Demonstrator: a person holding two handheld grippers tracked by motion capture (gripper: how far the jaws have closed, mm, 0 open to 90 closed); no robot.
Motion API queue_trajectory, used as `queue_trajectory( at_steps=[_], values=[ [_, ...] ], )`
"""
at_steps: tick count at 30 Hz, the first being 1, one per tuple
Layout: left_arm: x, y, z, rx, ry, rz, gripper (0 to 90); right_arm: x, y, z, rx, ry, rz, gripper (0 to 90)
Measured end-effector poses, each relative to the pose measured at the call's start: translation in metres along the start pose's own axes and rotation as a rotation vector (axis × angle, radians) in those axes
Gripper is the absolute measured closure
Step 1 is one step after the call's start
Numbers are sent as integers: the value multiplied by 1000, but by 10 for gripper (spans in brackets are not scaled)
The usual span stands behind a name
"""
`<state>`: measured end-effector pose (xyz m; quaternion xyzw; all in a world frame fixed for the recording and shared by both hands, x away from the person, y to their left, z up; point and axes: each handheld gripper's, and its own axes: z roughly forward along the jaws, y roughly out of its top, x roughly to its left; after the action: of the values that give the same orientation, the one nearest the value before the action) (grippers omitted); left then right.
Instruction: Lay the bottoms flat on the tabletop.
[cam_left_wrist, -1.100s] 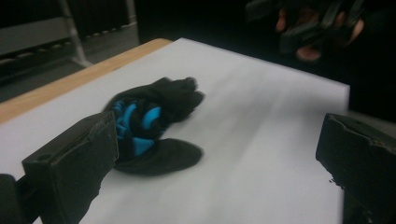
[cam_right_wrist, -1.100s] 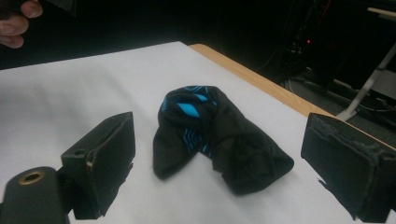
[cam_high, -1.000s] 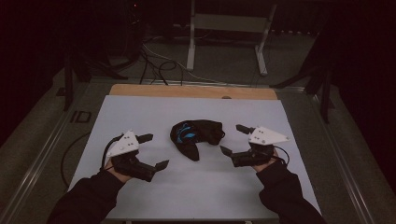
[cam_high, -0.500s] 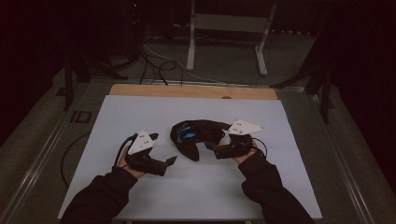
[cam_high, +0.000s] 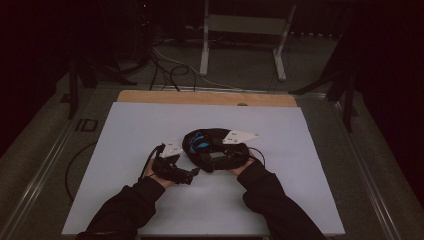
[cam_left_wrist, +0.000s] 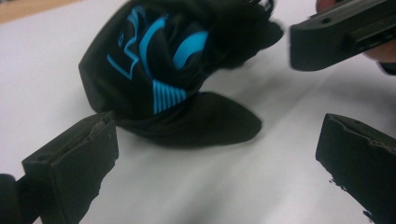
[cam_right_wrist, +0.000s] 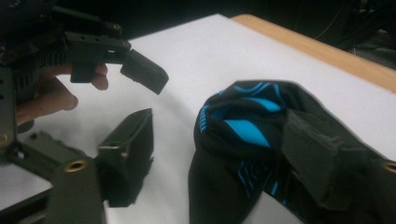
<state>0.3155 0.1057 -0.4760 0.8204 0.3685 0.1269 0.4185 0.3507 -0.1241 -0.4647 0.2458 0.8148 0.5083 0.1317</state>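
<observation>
A crumpled black garment with bright blue stripes (cam_high: 199, 142) (cam_left_wrist: 159, 70) (cam_right_wrist: 243, 126) lies in the middle of the white table sheet (cam_high: 130, 135). My right gripper (cam_high: 212, 159) (cam_right_wrist: 219, 135) reaches in at the garment's near right side. Its jaws have just been closing and straddle a fold of the cloth. One jaw lies against the fabric, while the other stands clear on the bare sheet. My left gripper (cam_high: 192, 173) (cam_left_wrist: 217, 140) sits low just near-left of the garment, jaws wide open and nothing between them. The cloth's edge lies just ahead of them.
A wooden strip (cam_high: 200, 97) runs along the sheet's far edge. Beyond it on the floor stand a metal frame (cam_high: 240, 30) and loose cables (cam_high: 165, 65). Bare sheet lies to the left, right and front of the garment.
Both hands have come inward and lower, from the sides of the sheet to the garment. The right gripper has reached the cloth; the left has stopped just short of it.
</observation>
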Motion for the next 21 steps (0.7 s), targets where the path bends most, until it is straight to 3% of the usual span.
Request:
queue_trajectory(
  at_steps=[2, 4, 8, 9, 11, 14, 16, 18, 19, 20, 21],
  values=[
    [0, -1, 5, 15, 13, -11, 3, -3, -2, 6, 10, -20, 9, 348],
    [0, -2, 10, 22, -1, -38, 4, -6, -1, 11, 17, -46, 4, 375],
    [-2, -4, 23, 60, -12, -44, 6, -8, 2, 22, 61, -61, -28, 398],
    [-4, -5, 28, 68, -15, -51, 6, -8, 2, 25, 71, -84, -48, 409],
    [-6, -5, 35, 87, -28, -36, 6, -11, 1, 31, 97, -93, -56, 422],
    [-10, -5, 44, 106, -20, -21, 34, -8, 1, 38, 127, -118, -72, 517],
    [-9, -5, 50, 117, -9, -29, 42, -11, 2, 42, 175, -130, -131, 605],
    [-9, -5, 55, 110, 5, -37, 53, -13, 2, 44, 205, -127, -118, 700],
    [-9, -5, 55, 110, 5, -37, 63, -13, 2, 44, 205, -127, -118, 700],
    [-9, -5, 58, 96, 15, -43, 68, -16, 2, 44, 210, -135, -119, 820],
    [-9, -5, 60, 95, 20, -38, 78, -18, 2, 44, 209, -129, -107, 847]
  ],
)
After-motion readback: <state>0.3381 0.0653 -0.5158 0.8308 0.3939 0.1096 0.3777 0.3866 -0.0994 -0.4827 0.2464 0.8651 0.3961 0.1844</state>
